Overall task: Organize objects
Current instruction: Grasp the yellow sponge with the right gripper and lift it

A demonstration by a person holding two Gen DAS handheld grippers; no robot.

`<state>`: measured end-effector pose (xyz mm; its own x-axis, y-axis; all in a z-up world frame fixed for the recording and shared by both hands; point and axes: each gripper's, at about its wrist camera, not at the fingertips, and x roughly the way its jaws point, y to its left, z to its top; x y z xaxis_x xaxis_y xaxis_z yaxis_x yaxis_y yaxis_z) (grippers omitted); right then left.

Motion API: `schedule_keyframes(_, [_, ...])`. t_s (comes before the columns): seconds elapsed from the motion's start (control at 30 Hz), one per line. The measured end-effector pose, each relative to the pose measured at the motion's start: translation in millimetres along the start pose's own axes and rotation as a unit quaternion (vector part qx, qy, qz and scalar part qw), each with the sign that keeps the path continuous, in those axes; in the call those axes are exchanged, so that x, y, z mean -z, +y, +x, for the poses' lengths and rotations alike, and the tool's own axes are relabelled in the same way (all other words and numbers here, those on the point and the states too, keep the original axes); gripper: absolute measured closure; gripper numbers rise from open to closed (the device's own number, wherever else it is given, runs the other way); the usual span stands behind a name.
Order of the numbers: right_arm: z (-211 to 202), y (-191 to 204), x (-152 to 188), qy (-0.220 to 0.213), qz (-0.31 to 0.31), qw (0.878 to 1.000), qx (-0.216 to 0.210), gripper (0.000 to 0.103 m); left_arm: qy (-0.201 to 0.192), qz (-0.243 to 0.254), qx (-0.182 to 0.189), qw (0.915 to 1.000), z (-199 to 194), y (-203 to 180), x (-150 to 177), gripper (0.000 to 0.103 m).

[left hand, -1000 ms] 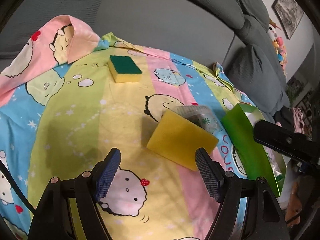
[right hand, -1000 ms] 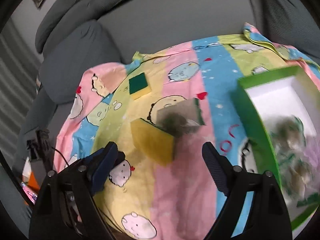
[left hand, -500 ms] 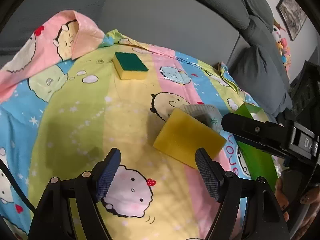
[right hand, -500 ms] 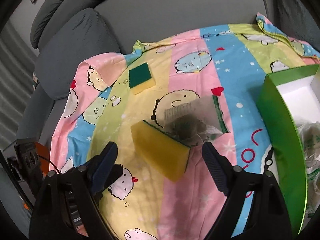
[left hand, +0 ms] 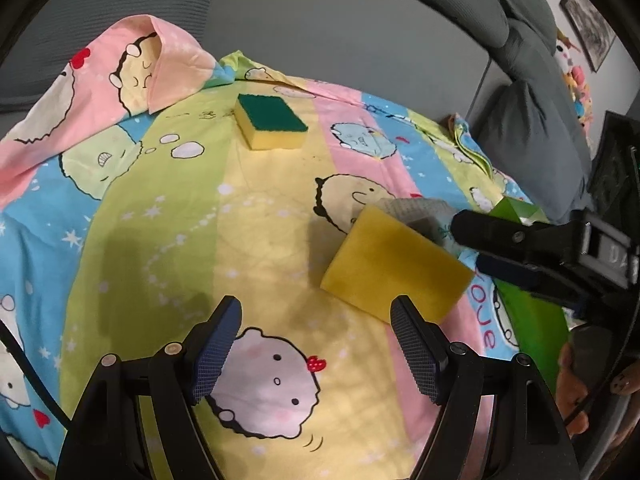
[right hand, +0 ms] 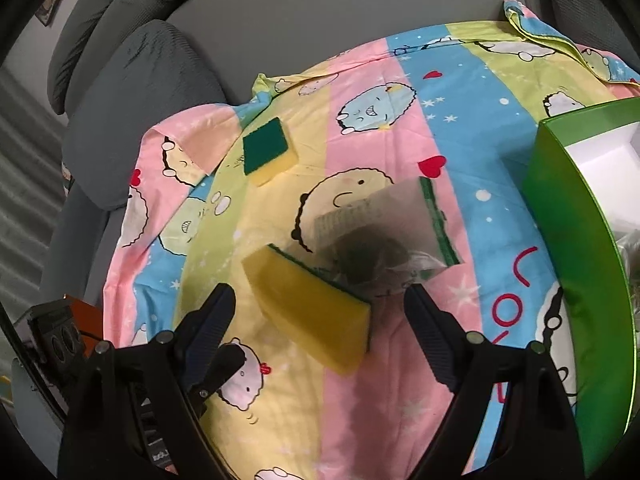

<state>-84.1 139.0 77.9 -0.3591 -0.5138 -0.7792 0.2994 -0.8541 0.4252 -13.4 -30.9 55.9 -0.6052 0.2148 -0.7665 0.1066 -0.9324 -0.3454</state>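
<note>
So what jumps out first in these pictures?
The bright cartoon-print sheet spread over a grey sofa. On it lie two sponges: one green side up at the back, one yellow side up in the middle, propped on a clear packet. A green box sits at the right.

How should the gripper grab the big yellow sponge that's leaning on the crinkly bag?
Grip the tilted sponge across its thickness at the low free corner nearest the right gripper, probably coming from the near side. Its far edge leans on the clear bag, so that end is crowded. Both the yellow and the green faces are reachable, and the open jaws look wide enough.
</note>
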Motion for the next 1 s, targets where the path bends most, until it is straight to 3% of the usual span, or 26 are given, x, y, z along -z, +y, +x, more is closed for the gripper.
schedule_keyframes(0.5, [-8, -6, -1, 0.002, -0.007, 1.0, -0.021, 0.017, 0.01, 0.019, 0.057, 0.9981, 8, -12, 2, 0.026])
schedule_keyframes(0.63, [-7, -8, 0, 0.012, -0.003, 0.999, -0.046, 0.017, 0.015, 0.026, 0.066, 0.9973, 17, -19, 1, 0.026])
schedule_keyframes(0.87, [2, -14, 2, 0.025, -0.001, 0.999, -0.043, 0.036, 0.033, 0.028, 0.074, 0.9963, 37, -22, -1, 0.026])
schedule_keyframes(1.0, [12, -15, 4, 0.039, -0.007, 0.998, -0.041, 0.038, 0.043, 0.03, 0.079, 0.9955, 46, -25, 1, 0.026])
